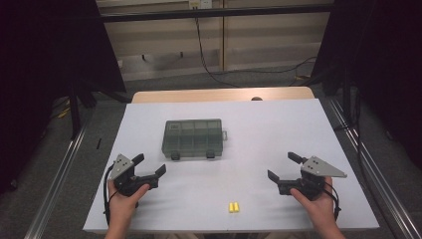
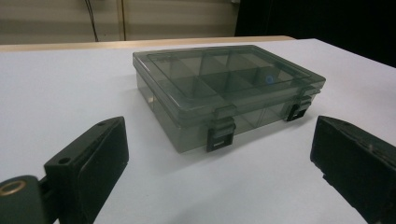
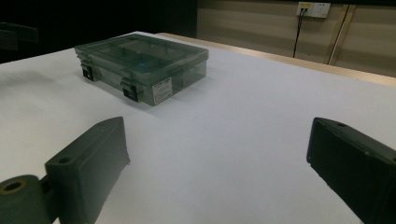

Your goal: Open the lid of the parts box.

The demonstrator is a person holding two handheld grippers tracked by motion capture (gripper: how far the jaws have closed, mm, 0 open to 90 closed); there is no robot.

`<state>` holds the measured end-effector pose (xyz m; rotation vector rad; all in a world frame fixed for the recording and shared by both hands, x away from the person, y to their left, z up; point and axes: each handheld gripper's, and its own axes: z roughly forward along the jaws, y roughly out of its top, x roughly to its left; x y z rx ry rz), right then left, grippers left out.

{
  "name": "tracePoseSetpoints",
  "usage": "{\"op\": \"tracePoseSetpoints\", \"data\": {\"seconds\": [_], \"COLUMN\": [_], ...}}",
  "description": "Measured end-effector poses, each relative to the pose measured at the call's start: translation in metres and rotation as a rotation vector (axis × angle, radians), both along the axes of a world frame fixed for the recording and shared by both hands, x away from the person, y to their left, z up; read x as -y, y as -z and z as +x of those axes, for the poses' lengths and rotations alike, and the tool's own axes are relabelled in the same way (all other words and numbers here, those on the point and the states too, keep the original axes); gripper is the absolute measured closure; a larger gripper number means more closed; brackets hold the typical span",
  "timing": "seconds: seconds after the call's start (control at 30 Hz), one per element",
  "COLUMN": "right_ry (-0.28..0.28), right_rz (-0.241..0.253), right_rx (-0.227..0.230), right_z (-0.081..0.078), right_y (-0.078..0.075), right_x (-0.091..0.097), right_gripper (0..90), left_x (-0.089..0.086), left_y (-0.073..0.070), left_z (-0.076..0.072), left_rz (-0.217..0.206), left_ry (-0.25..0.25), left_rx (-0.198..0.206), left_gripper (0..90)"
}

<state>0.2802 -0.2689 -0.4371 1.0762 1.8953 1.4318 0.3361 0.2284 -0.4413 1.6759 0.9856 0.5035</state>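
Note:
A smoky clear plastic compartment box [image 1: 193, 138] lies shut in the middle of the white table, its two black latches facing me. The same box [image 2: 219, 93] appears close ahead in the left gripper view and farther off at the upper left as box [image 3: 142, 65] in the right gripper view. Two small yellow pieces [image 1: 234, 206] lie side by side near the front edge. My left gripper [image 1: 149, 165] rests open at the front left, nothing between its jaws. My right gripper [image 1: 283, 167] rests open at the front right, likewise holding nothing.
The white table top [image 1: 278, 129] ends in a bare wooden strip [image 1: 219, 94] at the back. Dark curtains stand on both sides, and a black cable [image 1: 204, 55] hangs down the far wall onto the floor. Metal rails run along the floor on each side.

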Motion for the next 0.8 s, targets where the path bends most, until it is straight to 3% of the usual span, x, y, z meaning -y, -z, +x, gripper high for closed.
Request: {"op": "tracePoseSetpoints", "data": {"seconds": [0.2, 0.57, 0.8], "right_ry": [-0.030, -0.041, -0.067], "right_rz": [-0.022, 0.005, -0.004], "right_rx": [0.003, -0.024, -0.049], "right_z": [0.004, 0.022, 0.033], "right_y": [0.000, 0.000, -0.002], "right_x": [-0.008, -0.024, -0.039], "right_gripper": [5.0, 10.9, 14.9], "left_x": [0.002, 0.002, 0.003], "left_y": [0.001, 0.004, 0.003], "left_z": [0.004, 0.012, 0.013], "left_rz": [0.003, 0.002, 0.000], "left_ry": [0.005, 0.008, 0.014], "left_rx": [-0.001, -0.035, -0.027], "left_gripper": [5.9, 10.2, 15.9]}}
